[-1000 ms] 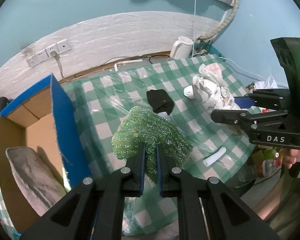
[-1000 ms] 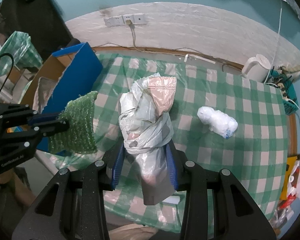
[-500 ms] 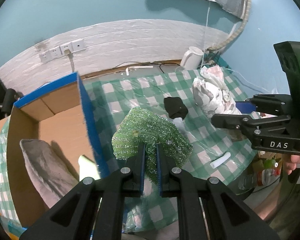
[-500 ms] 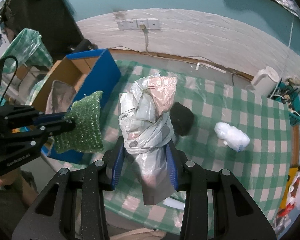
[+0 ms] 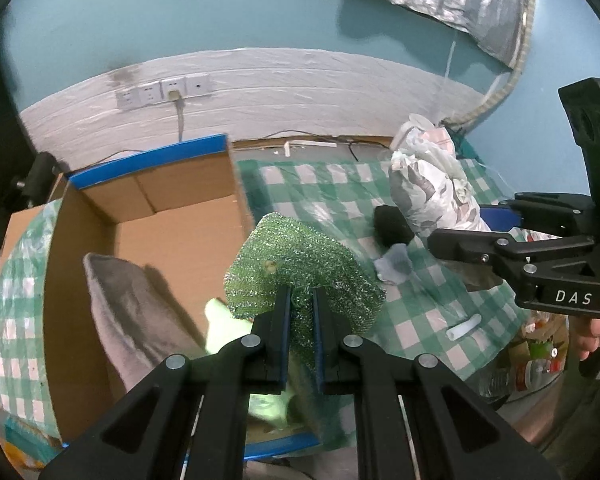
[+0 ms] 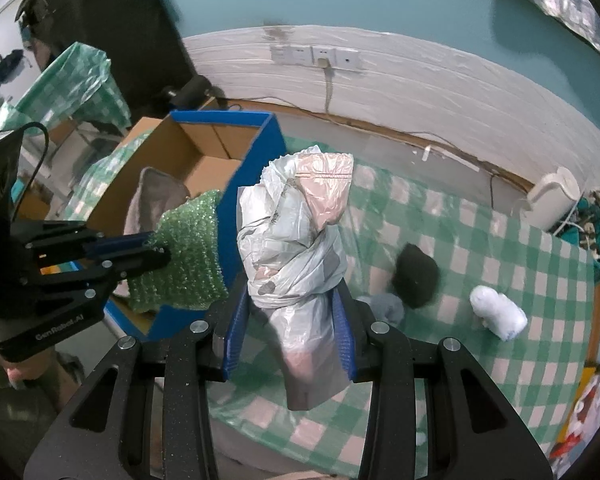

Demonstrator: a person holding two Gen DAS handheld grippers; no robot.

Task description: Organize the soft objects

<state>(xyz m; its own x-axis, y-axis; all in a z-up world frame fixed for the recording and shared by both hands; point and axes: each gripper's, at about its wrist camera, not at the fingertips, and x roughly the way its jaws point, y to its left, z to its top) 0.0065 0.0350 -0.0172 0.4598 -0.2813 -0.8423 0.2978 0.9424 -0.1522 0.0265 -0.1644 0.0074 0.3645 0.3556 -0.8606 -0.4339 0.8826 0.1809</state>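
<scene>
My left gripper (image 5: 300, 312) is shut on a green bubble-wrap sheet (image 5: 300, 264), held over the right wall of the open cardboard box (image 5: 172, 220) with blue edges. In the right wrist view the same sheet (image 6: 188, 256) hangs at the box's near corner. My right gripper (image 6: 288, 320) is shut on a knotted bundle of white and pink plastic bags (image 6: 296, 224), lifted above the green checked tablecloth (image 6: 480, 240). That bundle (image 5: 432, 188) also shows at the right of the left wrist view. A grey cushion (image 5: 128, 312) lies inside the box.
On the table lie a black soft lump (image 6: 416, 276), a white wad (image 6: 498, 316), a pale blue-grey scrap (image 5: 394, 266) and a small white tube (image 5: 464, 328). A white kettle (image 6: 554, 198) stands at the back right. Wall sockets (image 6: 316, 56) sit above the table.
Both grippers have carried their loads leftwards towards the box; the box now fills more of both views, and the green sheet has come over its right wall.
</scene>
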